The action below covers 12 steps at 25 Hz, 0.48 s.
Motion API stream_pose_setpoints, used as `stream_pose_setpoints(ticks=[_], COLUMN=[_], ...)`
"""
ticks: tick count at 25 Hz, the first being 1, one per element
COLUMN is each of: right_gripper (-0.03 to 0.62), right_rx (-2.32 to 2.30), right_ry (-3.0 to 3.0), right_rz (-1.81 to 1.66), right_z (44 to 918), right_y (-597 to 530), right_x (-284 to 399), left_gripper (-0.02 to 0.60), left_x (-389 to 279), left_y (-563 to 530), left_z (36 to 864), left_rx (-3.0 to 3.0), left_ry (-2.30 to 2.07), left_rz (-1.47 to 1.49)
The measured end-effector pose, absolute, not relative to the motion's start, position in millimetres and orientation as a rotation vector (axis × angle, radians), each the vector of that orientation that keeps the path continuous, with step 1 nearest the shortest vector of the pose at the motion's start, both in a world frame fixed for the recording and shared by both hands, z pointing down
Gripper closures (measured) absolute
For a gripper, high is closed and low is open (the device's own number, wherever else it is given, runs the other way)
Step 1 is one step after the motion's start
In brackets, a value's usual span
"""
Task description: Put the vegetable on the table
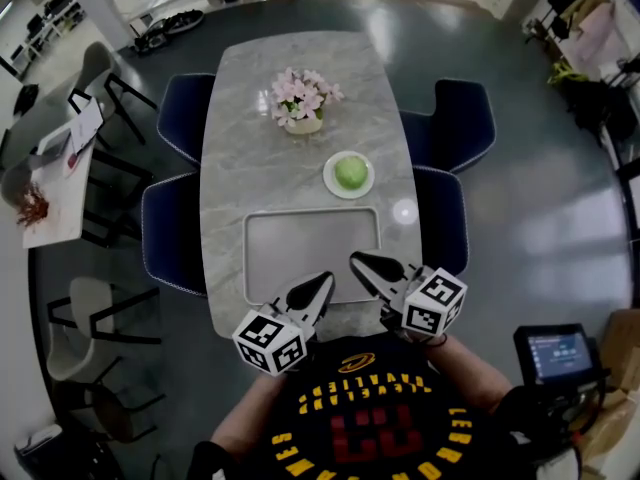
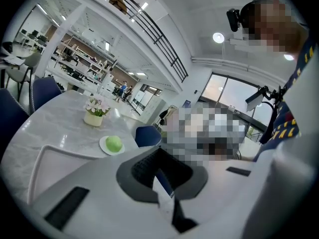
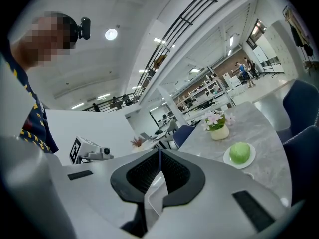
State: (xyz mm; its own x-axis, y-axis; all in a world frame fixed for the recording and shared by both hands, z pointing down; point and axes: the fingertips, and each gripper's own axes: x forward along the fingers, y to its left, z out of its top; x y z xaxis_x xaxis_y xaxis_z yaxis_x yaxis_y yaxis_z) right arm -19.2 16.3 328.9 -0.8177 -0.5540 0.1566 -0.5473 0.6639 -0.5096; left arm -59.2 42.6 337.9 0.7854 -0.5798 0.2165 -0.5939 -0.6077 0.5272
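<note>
A round green vegetable (image 1: 350, 172) lies on a small white plate (image 1: 329, 182) on the marble table (image 1: 240, 148), right of middle. It also shows in the left gripper view (image 2: 114, 143) and the right gripper view (image 3: 239, 152). A grey tray (image 1: 310, 253) lies empty near the front edge. My left gripper (image 1: 325, 280) and right gripper (image 1: 355, 259) hover side by side over the tray's near rim, close to the person's chest. Both are shut with nothing between the jaws, the left (image 2: 158, 172) as well as the right (image 3: 159, 153). Both stand well short of the vegetable.
A pot of pink flowers (image 1: 303, 103) stands behind the plate. Dark blue chairs flank the table at right (image 1: 460, 118) and left (image 1: 170, 233). A side table with papers (image 1: 60, 178) is at far left, a small screen (image 1: 558, 353) at lower right.
</note>
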Motion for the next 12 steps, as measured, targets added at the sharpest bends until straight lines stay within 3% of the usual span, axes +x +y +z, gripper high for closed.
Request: stream_pose_setpoints(ticks=[12], right_gripper=[0.571], right_rx=[-0.953], right_ry=[2.850], right_rz=[-0.852], right_z=[325.1], right_y=[10.5], right_x=[-17.7], left_gripper=[0.581], left_x=[-56.1], left_y=[37.1], left_z=[338.0], left_rx=[2.399], left_ry=[-0.879], left_rz=[0.065])
